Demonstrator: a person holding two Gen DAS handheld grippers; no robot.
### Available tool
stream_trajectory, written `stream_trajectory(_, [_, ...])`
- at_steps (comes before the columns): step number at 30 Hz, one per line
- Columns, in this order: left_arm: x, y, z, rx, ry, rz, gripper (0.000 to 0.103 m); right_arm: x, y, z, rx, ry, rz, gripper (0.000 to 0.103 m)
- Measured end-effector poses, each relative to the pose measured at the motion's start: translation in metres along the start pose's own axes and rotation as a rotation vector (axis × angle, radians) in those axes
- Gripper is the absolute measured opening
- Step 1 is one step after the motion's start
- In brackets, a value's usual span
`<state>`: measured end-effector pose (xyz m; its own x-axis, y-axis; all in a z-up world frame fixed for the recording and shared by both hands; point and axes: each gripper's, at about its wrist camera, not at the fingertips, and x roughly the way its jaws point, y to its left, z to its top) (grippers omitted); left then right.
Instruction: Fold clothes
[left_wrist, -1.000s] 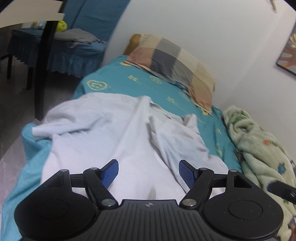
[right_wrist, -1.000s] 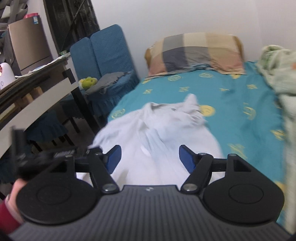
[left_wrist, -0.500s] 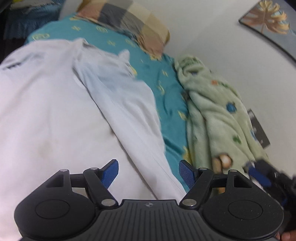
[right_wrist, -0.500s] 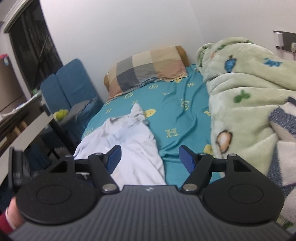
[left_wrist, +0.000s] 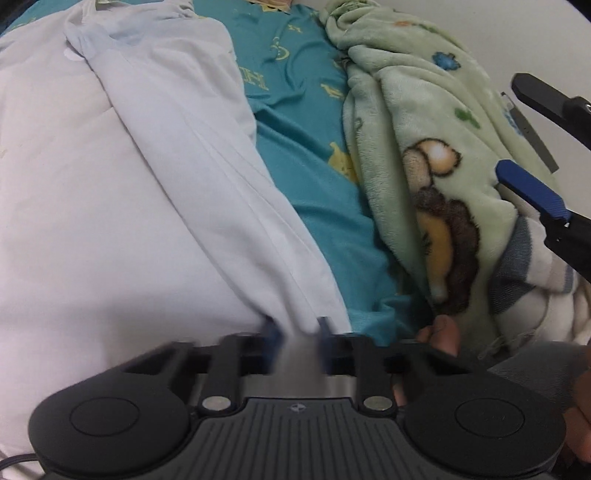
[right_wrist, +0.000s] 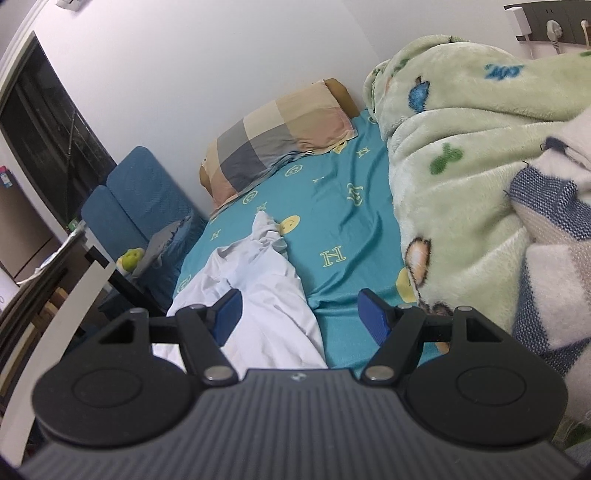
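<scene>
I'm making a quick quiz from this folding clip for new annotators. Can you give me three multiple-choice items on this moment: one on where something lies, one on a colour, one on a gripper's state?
1. Where does the white garment lie?
A. on the teal bedsheet
B. on the blue chair
C. on the checked pillow

2. What colour is the fleece blanket beside the garment?
A. red
B. pale green
C. black

3. How does the right gripper stand?
A. shut on the blanket
B. shut on the pillow
C. open, holding nothing

Answers: 1 A, the garment is spread on the sheet, short of the pillow. 2 B, the fleece is light green with cartoon prints. 3 C, its blue pads stand wide apart with only bed between them.
</scene>
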<state>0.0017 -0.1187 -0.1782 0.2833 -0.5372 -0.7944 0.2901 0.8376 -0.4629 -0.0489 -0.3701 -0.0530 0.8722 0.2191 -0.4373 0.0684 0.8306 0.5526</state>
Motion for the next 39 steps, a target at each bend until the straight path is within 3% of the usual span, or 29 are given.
stream_trajectory(4, [-0.040,0.015,0.014,-0.068,-0.024,-0.089,0.002,0.001,0.001,-0.002,0.001,0.027,0.022,0.072])
stream_trajectory(7, [-0.078,0.035,0.021,-0.116,-0.015,-0.115,0.002,0.003,0.004,-0.003,-0.003,0.055,0.045,0.072])
stream_trajectory(9, [-0.095,0.053,0.022,-0.159,0.015,-0.084,0.002,0.007,0.012,-0.008,-0.034,0.098,0.072,0.072])
stream_trajectory(13, [-0.104,0.089,0.020,-0.200,0.064,0.086,0.003,0.018,0.035,-0.022,-0.124,0.208,0.140,0.072])
stream_trajectory(18, [-0.097,0.116,0.020,-0.278,0.108,0.121,0.005,0.026,0.057,-0.039,-0.209,0.288,0.154,0.072])
stream_trajectory(19, [-0.099,0.115,0.021,-0.273,0.100,0.116,0.007,0.028,0.058,-0.039,-0.211,0.297,0.143,0.072])
stream_trajectory(23, [-0.112,0.099,0.024,-0.195,0.050,0.098,0.041,0.045,0.054,-0.031,-0.159,0.348,0.115,0.072])
stream_trajectory(26, [-0.117,0.075,0.021,-0.106,0.033,0.096,0.052,0.070,0.059,-0.023,-0.153,0.392,0.112,0.072])
stream_trajectory(32, [-0.106,0.047,0.003,0.007,0.089,0.084,0.057,0.152,0.061,-0.005,-0.070,0.491,0.089,0.071])
stream_trajectory(39, [-0.078,0.036,-0.013,0.141,0.145,0.163,0.059,0.239,0.039,0.000,-0.094,0.463,0.062,0.063])
